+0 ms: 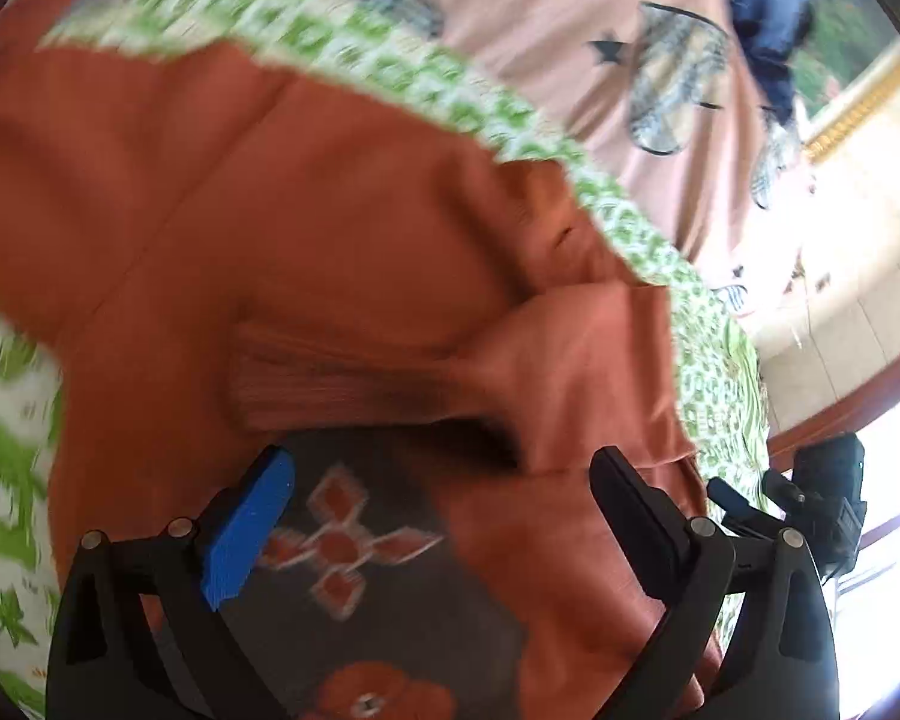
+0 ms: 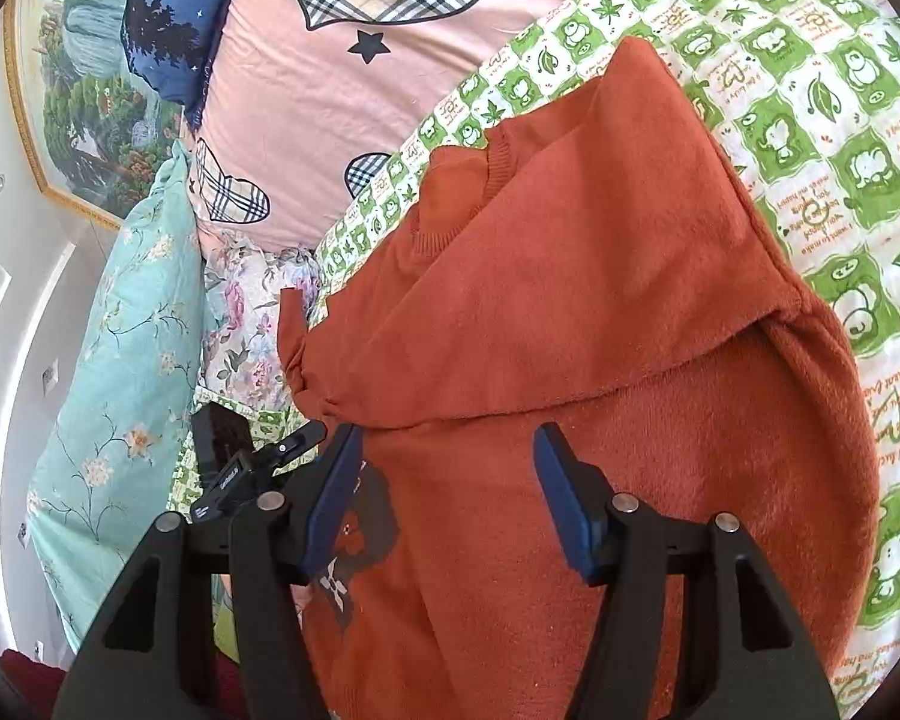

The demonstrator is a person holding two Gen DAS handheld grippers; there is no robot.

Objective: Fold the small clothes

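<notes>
A rust-orange knit sweater (image 2: pixel 570 312) lies on the green-and-white patterned bedsheet (image 2: pixel 840 138), with a sleeve folded across its body and the collar (image 2: pixel 498 168) toward the pillows. A dark patch with orange diamond motifs (image 1: pixel 354 546) shows on it in the left wrist view, where the sweater (image 1: pixel 270 210) is motion-blurred. My left gripper (image 1: pixel 444 498) is open just above the sweater, with a ribbed cuff (image 1: pixel 330 384) ahead of its fingers. My right gripper (image 2: pixel 447 480) is open over the sweater's lower part, holding nothing. The other gripper (image 2: pixel 240 462) shows at its left.
A pink quilt with plaid hearts (image 2: pixel 330 90) lies beyond the sweater. A teal floral pillow (image 2: pixel 126 330) and a navy pillow (image 2: pixel 174 18) lie at the left. A framed landscape painting (image 2: pixel 78 90) hangs on the wall.
</notes>
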